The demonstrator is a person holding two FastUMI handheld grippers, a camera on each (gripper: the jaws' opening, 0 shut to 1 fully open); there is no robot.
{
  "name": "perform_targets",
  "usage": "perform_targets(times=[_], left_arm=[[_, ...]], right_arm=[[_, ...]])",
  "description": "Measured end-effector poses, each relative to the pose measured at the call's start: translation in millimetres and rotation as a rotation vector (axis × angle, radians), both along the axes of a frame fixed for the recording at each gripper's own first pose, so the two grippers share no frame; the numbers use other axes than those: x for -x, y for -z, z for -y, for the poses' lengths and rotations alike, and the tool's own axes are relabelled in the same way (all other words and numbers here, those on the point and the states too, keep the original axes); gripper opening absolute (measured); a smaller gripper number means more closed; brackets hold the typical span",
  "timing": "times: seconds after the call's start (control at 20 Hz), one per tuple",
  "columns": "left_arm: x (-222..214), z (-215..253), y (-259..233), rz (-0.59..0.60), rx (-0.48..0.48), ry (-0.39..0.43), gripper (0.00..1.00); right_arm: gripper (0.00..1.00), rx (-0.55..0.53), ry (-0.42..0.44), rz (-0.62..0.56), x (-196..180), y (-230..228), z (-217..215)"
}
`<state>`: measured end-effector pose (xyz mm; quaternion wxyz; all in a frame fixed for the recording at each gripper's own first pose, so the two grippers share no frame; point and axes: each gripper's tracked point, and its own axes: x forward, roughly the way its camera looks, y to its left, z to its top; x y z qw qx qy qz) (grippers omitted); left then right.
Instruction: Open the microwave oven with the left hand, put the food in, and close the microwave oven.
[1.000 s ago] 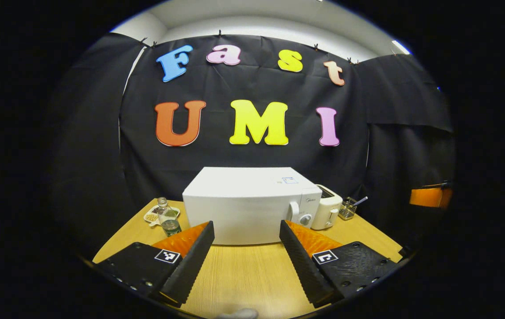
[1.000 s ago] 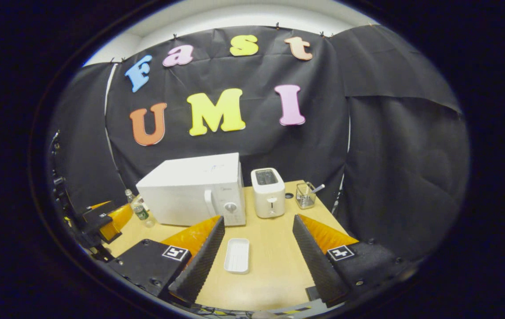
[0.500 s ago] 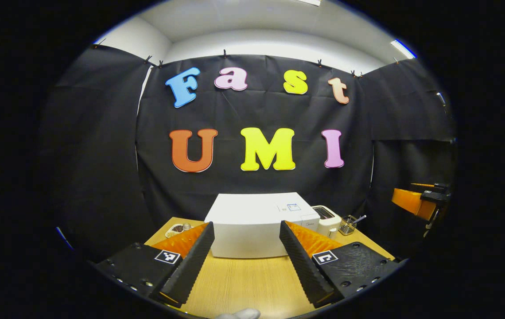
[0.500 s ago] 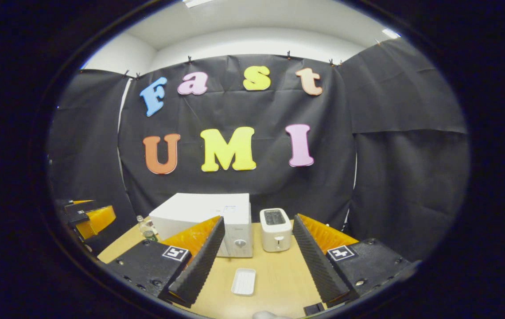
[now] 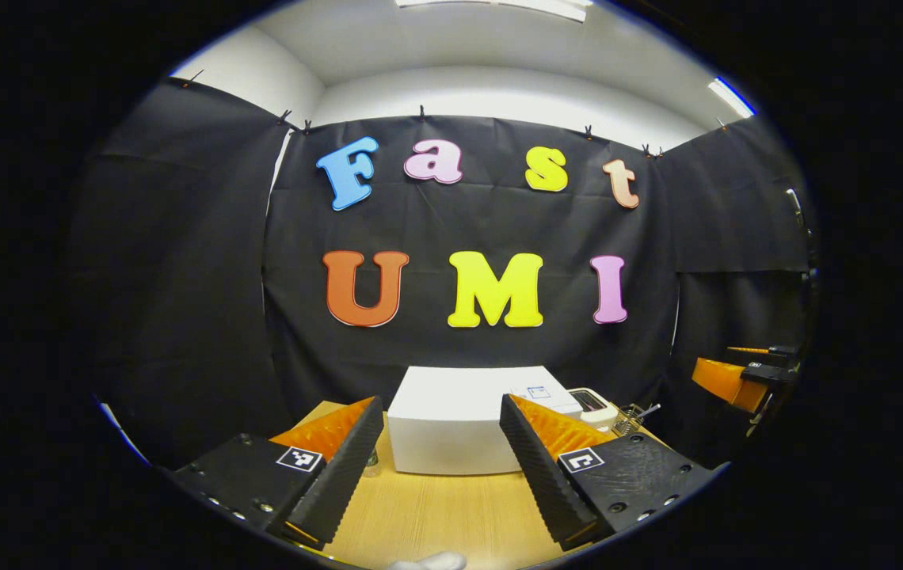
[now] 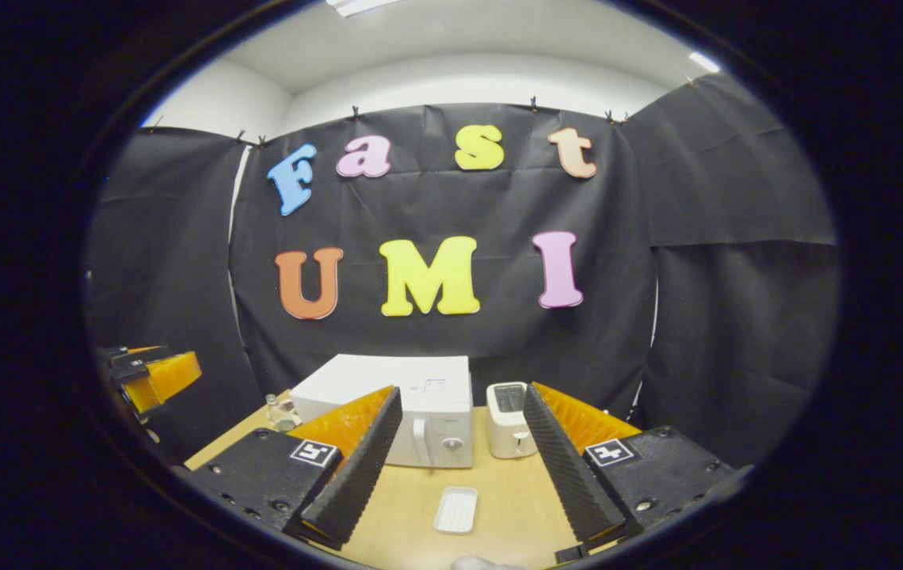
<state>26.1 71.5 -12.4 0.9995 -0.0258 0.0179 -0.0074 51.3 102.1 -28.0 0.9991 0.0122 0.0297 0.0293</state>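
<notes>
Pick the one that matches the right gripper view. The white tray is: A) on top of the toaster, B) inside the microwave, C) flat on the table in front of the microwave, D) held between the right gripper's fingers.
C: the white tray lies flat on the wooden table, in front of the closed microwave, with the open right gripper not touching it.
</notes>
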Motion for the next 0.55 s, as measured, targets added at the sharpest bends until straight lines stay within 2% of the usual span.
perform_targets(times=[0.25, 0.3, 0.5, 0.55], left_arm=[[6, -17, -6, 0.013, -0.006, -0.031, 0.92], [7, -20, -7, 0.011, -0.001, -0.037, 0.92], [7, -25, -7, 0.008, 0.012, -0.055, 0.92], [8, -25, -7, 0.009, 0.013, -0.060, 0.92]], right_arm=[[0.91, -0.007, -0.016, -0.001, -2, -1, -6], [0.99, -0.003, -0.017, -0.003, -3, -1, -8], [0.99, -0.003, -0.029, -0.003, -5, -6, -12], [0.91, -0.003, -0.031, -0.002, -8, -7, -13]])
